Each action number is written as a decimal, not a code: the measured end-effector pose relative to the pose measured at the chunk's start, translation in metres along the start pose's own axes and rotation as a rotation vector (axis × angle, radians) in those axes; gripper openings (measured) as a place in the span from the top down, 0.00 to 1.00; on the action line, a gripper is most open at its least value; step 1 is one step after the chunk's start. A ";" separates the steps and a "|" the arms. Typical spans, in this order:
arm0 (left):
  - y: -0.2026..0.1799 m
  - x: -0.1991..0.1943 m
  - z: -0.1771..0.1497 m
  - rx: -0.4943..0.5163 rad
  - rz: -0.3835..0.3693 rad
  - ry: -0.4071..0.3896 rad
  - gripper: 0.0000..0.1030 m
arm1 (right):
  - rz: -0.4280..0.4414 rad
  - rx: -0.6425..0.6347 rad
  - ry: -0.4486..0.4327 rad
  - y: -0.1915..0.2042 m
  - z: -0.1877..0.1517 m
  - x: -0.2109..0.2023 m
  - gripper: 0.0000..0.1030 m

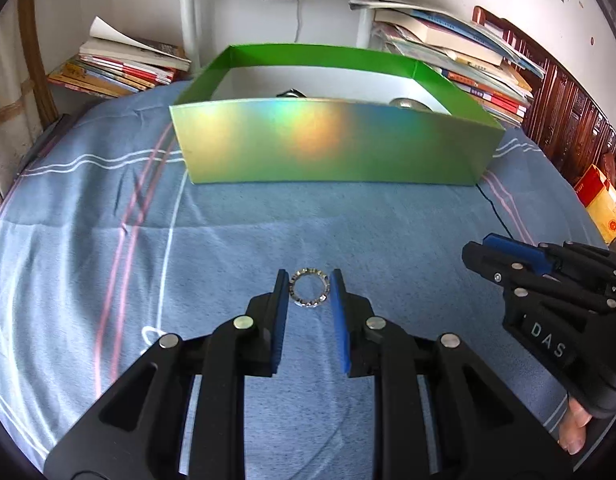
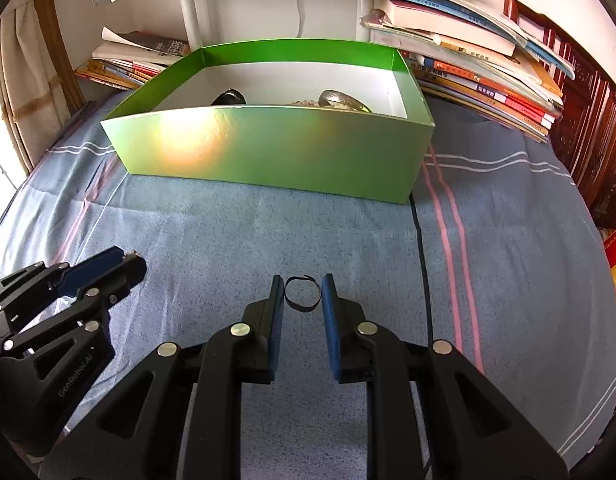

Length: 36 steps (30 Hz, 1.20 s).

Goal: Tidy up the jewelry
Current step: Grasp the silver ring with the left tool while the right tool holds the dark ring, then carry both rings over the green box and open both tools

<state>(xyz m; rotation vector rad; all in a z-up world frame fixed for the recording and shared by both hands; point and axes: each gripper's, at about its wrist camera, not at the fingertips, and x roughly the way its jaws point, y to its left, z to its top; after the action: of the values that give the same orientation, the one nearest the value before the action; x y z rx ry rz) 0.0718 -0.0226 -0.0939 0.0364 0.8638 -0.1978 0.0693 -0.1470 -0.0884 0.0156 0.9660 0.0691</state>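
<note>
A: So, the left gripper's (image 1: 309, 286) fingers are pinching the stiff, sparkly silver ring (image 1: 310, 287) by its rim.
B: And the right gripper's (image 2: 303, 292) are squeezing the soft black loop (image 2: 303, 294), short of the green cardboard box (image 2: 275, 148) on the bed (image 2: 227, 232).

The box (image 1: 332, 140) sits on the bed (image 1: 107, 240), books (image 1: 119, 68) stacked behind it, two rings before it: left (image 1: 311, 288), right (image 2: 303, 294).
</note>
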 end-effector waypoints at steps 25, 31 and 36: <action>-0.006 -0.009 0.001 0.017 0.003 -0.007 0.80 | 0.030 0.014 -0.031 -0.002 -0.003 -0.013 0.81; 0.001 -0.025 0.018 0.026 0.007 -0.046 0.80 | 0.033 -0.001 -0.113 -0.003 0.022 -0.043 0.81; 0.008 -0.046 0.065 0.058 0.015 -0.126 0.80 | 0.029 0.007 -0.246 -0.008 0.068 -0.074 0.81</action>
<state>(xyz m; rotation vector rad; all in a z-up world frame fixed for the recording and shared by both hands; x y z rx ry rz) 0.0927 -0.0151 -0.0173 0.0834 0.7321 -0.2092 0.0831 -0.1585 0.0108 0.0442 0.7200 0.0884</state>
